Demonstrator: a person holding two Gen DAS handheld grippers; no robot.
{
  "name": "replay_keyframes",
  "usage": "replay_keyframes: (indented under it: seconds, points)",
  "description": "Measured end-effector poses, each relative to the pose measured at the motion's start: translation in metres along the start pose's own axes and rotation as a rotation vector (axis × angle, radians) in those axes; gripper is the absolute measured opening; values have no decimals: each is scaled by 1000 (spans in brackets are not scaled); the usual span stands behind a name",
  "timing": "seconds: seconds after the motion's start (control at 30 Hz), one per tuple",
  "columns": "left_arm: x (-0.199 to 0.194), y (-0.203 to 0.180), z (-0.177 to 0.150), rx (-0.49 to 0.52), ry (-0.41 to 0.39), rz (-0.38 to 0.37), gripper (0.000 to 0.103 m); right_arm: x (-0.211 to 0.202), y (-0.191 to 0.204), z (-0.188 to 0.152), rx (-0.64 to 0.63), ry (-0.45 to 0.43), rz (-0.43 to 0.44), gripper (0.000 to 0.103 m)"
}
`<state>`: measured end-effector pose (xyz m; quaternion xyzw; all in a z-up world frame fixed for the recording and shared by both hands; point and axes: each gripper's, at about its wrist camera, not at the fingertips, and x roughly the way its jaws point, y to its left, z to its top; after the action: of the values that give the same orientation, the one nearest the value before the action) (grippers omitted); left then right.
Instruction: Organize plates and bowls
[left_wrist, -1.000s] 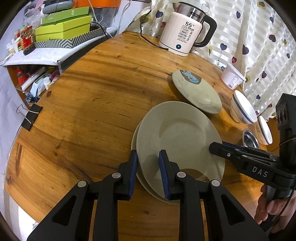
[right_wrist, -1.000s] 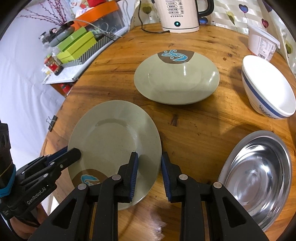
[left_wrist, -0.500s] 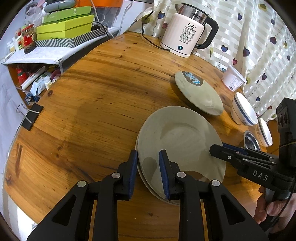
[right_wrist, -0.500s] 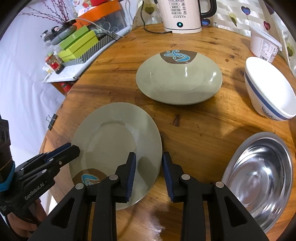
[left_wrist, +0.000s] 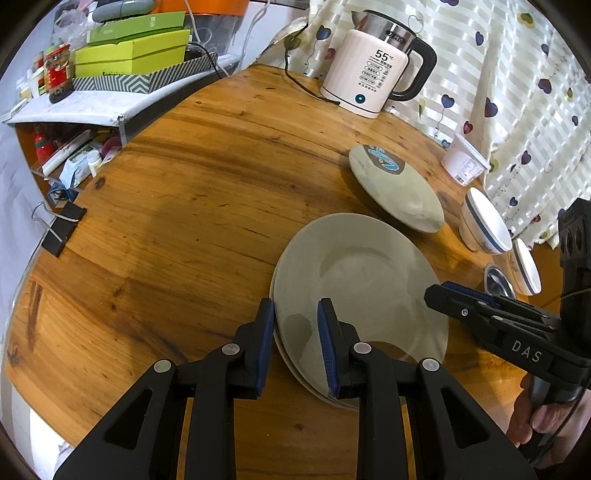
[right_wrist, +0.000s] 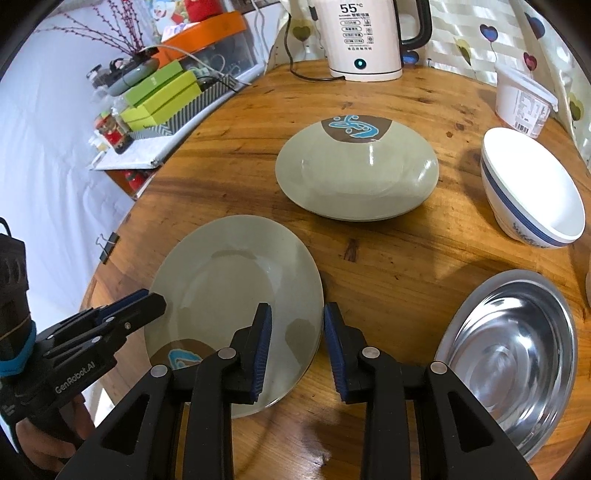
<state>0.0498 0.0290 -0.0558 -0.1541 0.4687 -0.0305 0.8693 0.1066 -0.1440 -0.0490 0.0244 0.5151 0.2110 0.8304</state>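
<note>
A stack of grey-green plates (left_wrist: 354, 280) lies flat on the round wooden table (left_wrist: 184, 206); it also shows in the right wrist view (right_wrist: 236, 295). My left gripper (left_wrist: 295, 332) is open, its fingers astride the stack's near rim. My right gripper (right_wrist: 297, 339) is open astride the opposite rim, and shows in the left wrist view (left_wrist: 443, 295). Another grey-green plate with a brown and blue mark (right_wrist: 356, 171) sits further back. A white bowl with a blue stripe (right_wrist: 532, 192) and a steel bowl (right_wrist: 509, 354) are at the right.
A white electric kettle (left_wrist: 376, 77) with its cord stands at the table's far edge. A white tub (right_wrist: 522, 99) sits by the curtain. A second white bowl (left_wrist: 526, 267) is beside the steel bowl. A shelf with green boxes (left_wrist: 133, 59) stands left of the table.
Both grippers have opened a little wider on the stack's rims. The top plate has settled flat onto the stack.
</note>
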Motion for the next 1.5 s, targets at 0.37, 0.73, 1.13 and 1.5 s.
replay_keyframes:
  seconds: [0.37,0.73,1.13,1.5]
  points:
    - [-8,-1,3,9,-28,14,25,-8,-4,1,14,-22,-1,29]
    - [-16,-7,10,38,-51,7,25,-32,-7,2,27,-72,9,40]
    - [-15,-13,19,48,-44,-32,25,-48,-20,6,64,-101,12,42]
    - [-14,-27,37,81,-51,-59,25,-56,-33,18,111,-132,8,42]
